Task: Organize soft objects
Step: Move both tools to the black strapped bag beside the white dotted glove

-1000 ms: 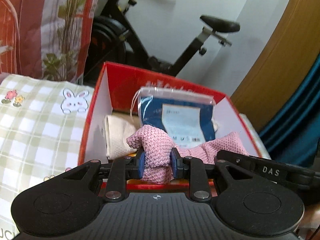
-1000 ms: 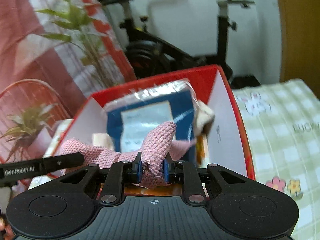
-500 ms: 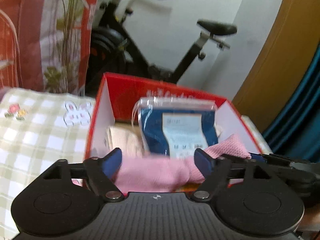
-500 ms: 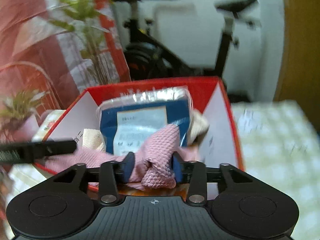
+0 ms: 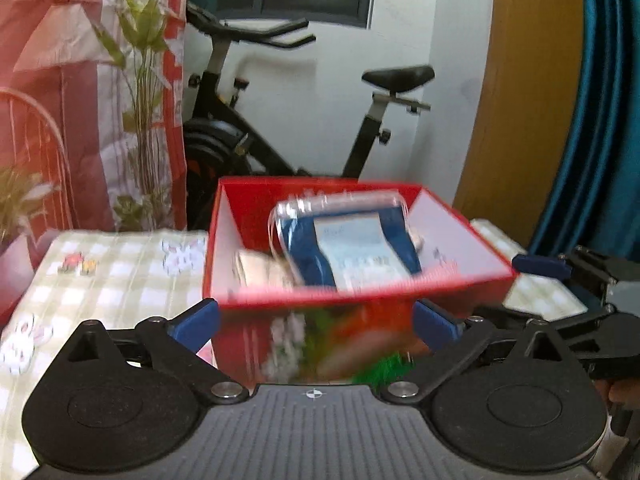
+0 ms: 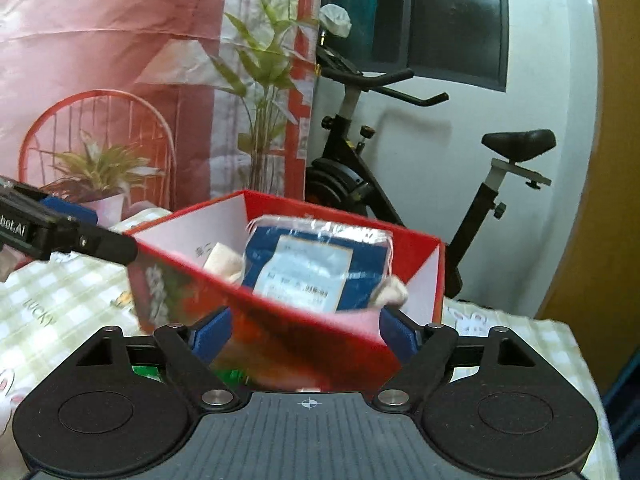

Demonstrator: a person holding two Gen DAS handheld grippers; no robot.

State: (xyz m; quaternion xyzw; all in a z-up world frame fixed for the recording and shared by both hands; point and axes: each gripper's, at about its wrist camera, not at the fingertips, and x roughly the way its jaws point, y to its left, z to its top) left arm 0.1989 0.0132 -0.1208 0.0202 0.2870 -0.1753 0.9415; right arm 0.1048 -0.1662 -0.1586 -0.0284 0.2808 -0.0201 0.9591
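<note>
I've just opened both sets of fingers wide, nothing between them, pink cloth dropped in the red box at twelve o'clock; next I seek another soft item.

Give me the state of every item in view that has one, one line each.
Left gripper: open, jaws just opened, nothing held.
Right gripper: open, jaws just opened, nothing held.
Red box: open-topped, upright on the checked cloth.
Blue packet: sealed in clear plastic, leaning inside the box.
Pink knit cloth: released, lying in the box, mostly hidden behind its front wall.
Cream cloth: folded, inside the box.
</note>
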